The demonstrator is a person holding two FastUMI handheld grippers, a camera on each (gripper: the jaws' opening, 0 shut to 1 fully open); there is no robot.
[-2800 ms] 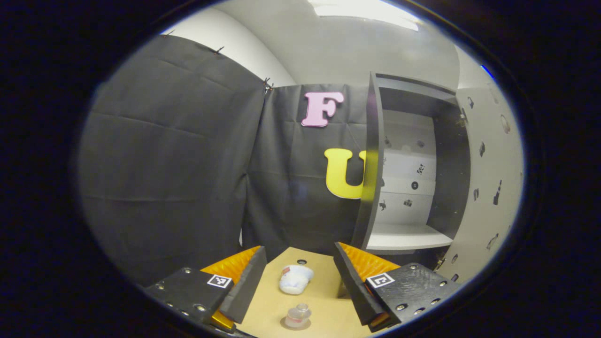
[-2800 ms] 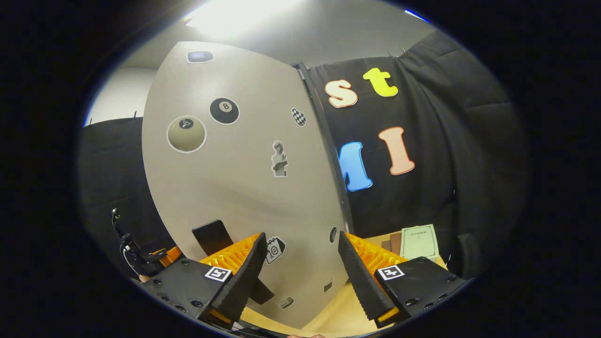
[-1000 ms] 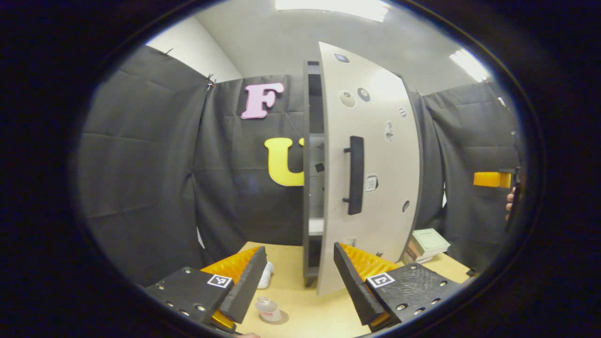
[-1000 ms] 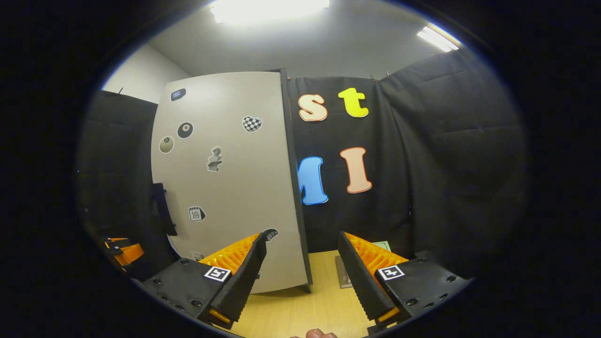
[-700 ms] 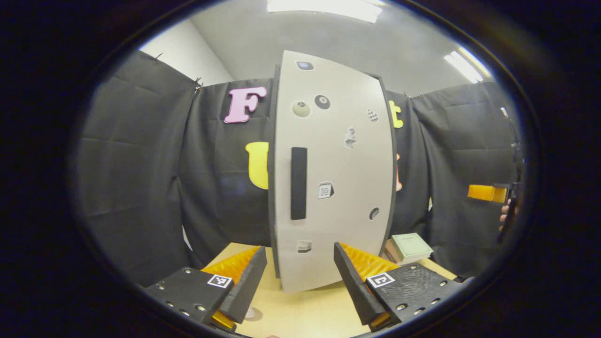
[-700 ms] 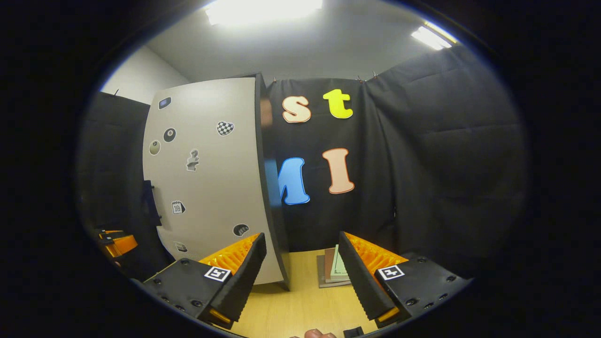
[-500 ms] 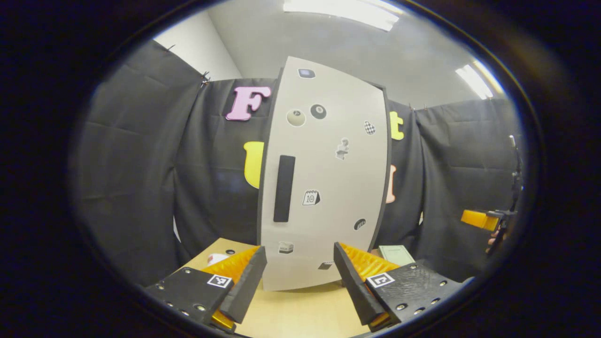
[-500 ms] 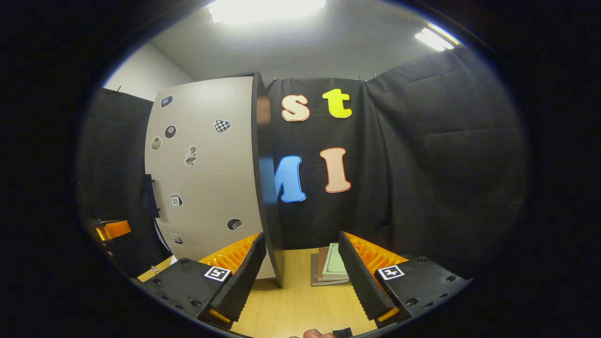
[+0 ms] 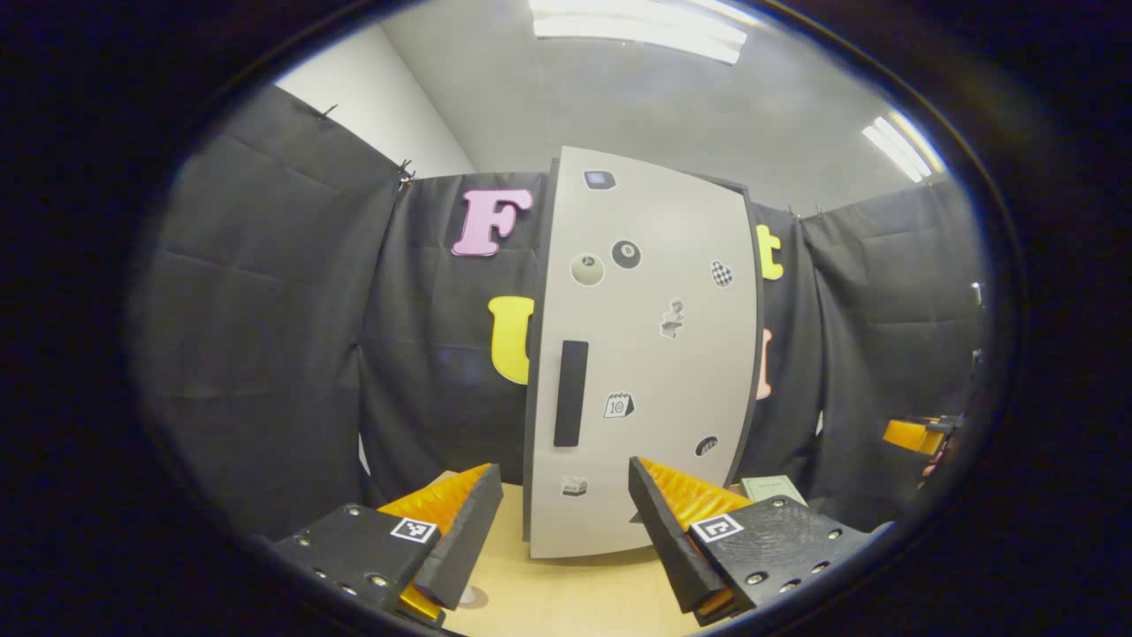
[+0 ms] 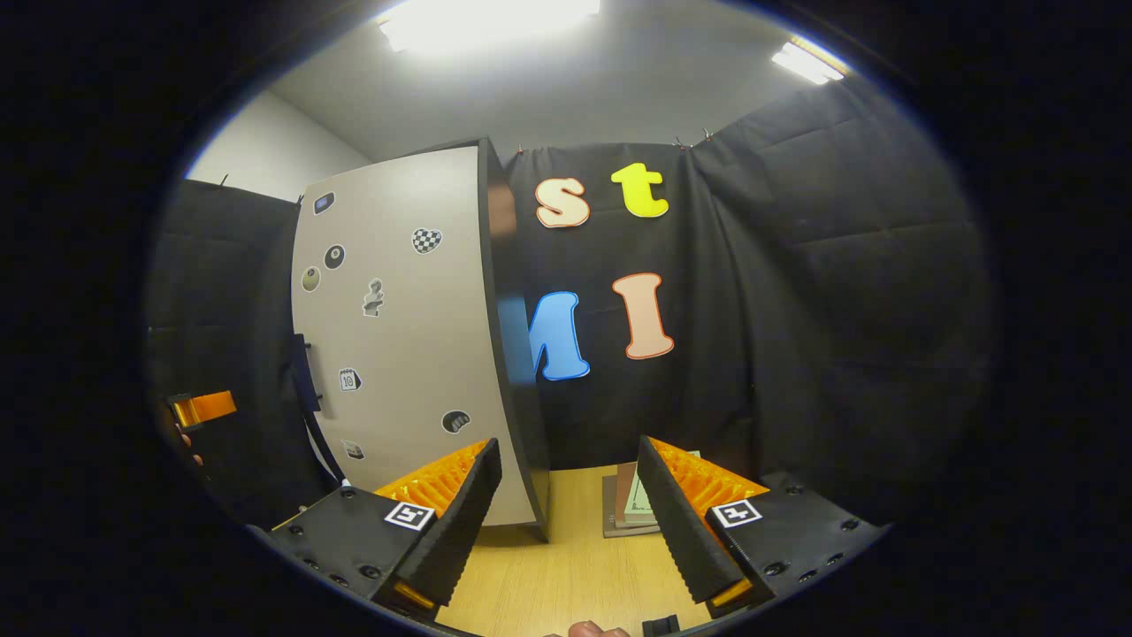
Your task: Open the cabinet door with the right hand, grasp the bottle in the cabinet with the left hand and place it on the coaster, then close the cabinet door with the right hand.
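Observation:
The cabinet door [image 9: 650,354] is pale grey with stickers and a black vertical handle [image 9: 570,392], and it lies flat against the dark cabinet body. My left gripper [image 9: 562,531] is open and empty, low in front of the door and apart from it. Beside its left finger a pale round edge [image 9: 473,597] peeks out on the table; I cannot tell whether it is the coaster or the bottle's base. My right gripper [image 10: 566,522] is open and empty, off the cabinet's right corner, facing the door [image 10: 398,336] and the dark side panel [image 10: 511,354].
A stack of books [image 10: 630,506] lies on the wooden table [image 10: 566,566] right of the cabinet, also seen as books [image 9: 769,488]. The right gripper [image 9: 920,433] shows at the far right, the left gripper [image 10: 203,407] at the far left. Black cloth walls surround the table.
The door has swung from wide open to flat against the cabinet. Both grippers have drawn back from it and stay open. The bottle on the coaster has slipped out of sight behind my left finger.

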